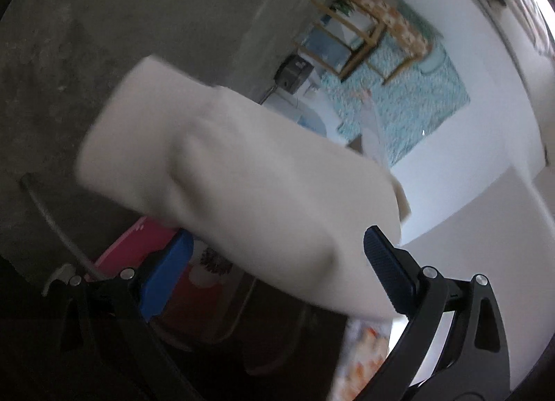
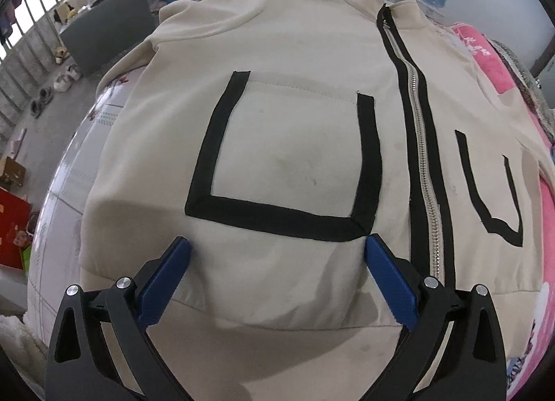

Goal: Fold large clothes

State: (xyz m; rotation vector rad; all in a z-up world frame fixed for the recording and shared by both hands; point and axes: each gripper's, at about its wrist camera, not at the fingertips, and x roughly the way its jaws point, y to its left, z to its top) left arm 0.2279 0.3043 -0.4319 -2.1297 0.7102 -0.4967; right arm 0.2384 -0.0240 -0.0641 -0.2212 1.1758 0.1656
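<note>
No readable text, labels or numbers anywhere (black U-shaped trim on jacket (image 2: 277, 144) merely decorative).

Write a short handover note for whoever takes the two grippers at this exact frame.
Left gripper: jaws open, a blurred cream sleeve of the garment between them, lifted off the bed; whether it is gripped cannot be told.
Right gripper: jaws open, holding nothing, at the hem of the cream jacket.
Jacket lies front up on the bed, zipper closed, black-trimmed pockets showing.
Done: jacket spread out.
Left: body not yet folded; sleeves and hem likely come next.
</note>
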